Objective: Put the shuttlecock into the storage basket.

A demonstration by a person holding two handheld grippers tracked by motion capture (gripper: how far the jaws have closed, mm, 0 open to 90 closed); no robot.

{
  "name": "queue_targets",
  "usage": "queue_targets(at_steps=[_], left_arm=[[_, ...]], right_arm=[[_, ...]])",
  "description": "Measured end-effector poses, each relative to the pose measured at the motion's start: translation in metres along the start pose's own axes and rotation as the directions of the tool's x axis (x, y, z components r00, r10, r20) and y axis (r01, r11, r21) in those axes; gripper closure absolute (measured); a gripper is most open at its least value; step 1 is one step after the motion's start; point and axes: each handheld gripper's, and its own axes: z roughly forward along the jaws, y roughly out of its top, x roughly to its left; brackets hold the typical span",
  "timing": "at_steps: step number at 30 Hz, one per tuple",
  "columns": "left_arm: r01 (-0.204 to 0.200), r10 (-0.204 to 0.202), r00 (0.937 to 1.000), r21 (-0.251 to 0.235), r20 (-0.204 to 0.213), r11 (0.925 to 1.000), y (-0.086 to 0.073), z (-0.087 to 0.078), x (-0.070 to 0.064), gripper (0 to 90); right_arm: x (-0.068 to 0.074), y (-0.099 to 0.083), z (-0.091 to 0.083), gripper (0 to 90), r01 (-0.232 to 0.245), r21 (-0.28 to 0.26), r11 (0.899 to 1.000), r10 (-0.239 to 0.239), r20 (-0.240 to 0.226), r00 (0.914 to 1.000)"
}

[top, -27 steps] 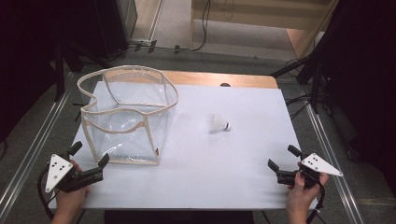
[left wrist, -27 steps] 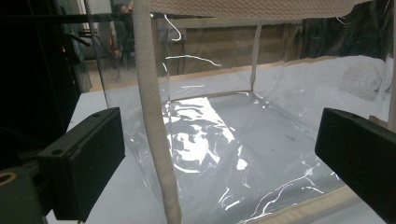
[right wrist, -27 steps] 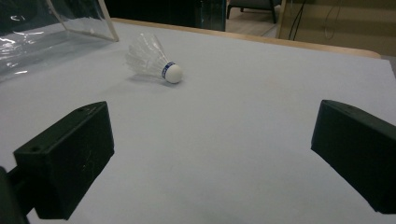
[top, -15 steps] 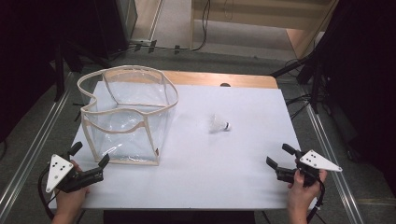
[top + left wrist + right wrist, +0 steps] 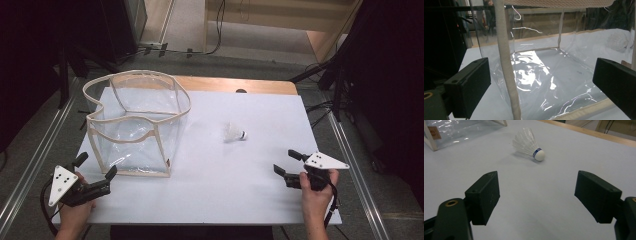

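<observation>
The shuttlecock [image 5: 234, 133] lies on its side near the middle of the white tabletop [image 5: 240, 200], with its white cork tip pointing to the right and its feathers to the left. In the right gripper view the shuttlecock [image 5: 528, 144] lies far ahead of the two black jaws, and bare tabletop is between them. The right claw [image 5: 289, 166] is at the near right part of the tabletop, its jaws wide apart and holding nothing, well apart from the shuttlecock. To the left of the shuttlecock stands a clear plastic bag [image 5: 135, 125] with a beige fabric edge, open at the top. The left claw [image 5: 96, 167] is at the near left corner, just beside the near wall of the bag, its jaws also apart and empty. In the left gripper view a beige strip of the bag [image 5: 506, 65] stands between the jaws.
</observation>
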Motion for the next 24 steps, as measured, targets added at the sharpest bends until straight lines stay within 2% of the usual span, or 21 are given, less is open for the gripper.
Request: queue_targets(at_steps=[1,5,7,10,17,19,20,23,24], left_arm=[[0.0,0.0,1.0,0.0,0.0,1.0,0.0,0.0,0.0,2.3],[-0.003,0.003,1.0,-0.001,-0.001,1.0,0.0,0.0,0.0,2.3],[-0.002,0.002,1.0,-0.001,0.0,1.0,0.0,0.0,0.0,2.3],[-0.001,0.001,1.0,-0.002,-0.001,1.0,0.0,0.0,0.0,2.3],[-0.001,0.001,1.0,-0.002,-0.001,1.0,0.0,0.0,0.0,2.3],[-0.001,0.001,1.0,-0.002,0.0,1.0,0.0,0.0,0.0,2.3],[-0.001,0.001,1.0,-0.002,0.0,1.0,0.0,0.0,0.0,2.3],[-0.001,0.001,1.0,-0.002,0.0,1.0,0.0,0.0,0.0,2.3],[-0.002,0.002,1.0,-0.002,0.0,1.0,0.0,0.0,0.0,2.3]], right_arm=[[0.0,0.0,0.0,18.4,0.0,0.0,1.0,0.0,0.0,1.0],[-0.001,0.012,0.011,19.3,0.012,0.005,1.0,-0.012,-0.051,0.9987],[-0.001,0.015,0.013,19.2,0.014,0.005,1.0,-0.014,-0.056,0.9983],[0.0,0.027,0.02,19.1,0.058,0.023,0.998,-0.057,-0.042,0.9975],[-0.003,0.044,0.033,19.0,0.086,0.04,0.995,-0.083,-0.056,0.9949],[-0.004,0.05,0.037,17.8,0.099,0.045,0.994,-0.096,-0.067,0.9931],[-0.005,0.055,0.041,17.2,0.11,0.049,0.993,-0.105,-0.089,0.9905],[-0.005,0.059,0.046,16.9,0.114,0.06,0.992,-0.108,-0.094,0.9897],[-0.007,0.063,0.051,17.0,0.129,0.076,0.989,-0.12,-0.122,0.9853]])
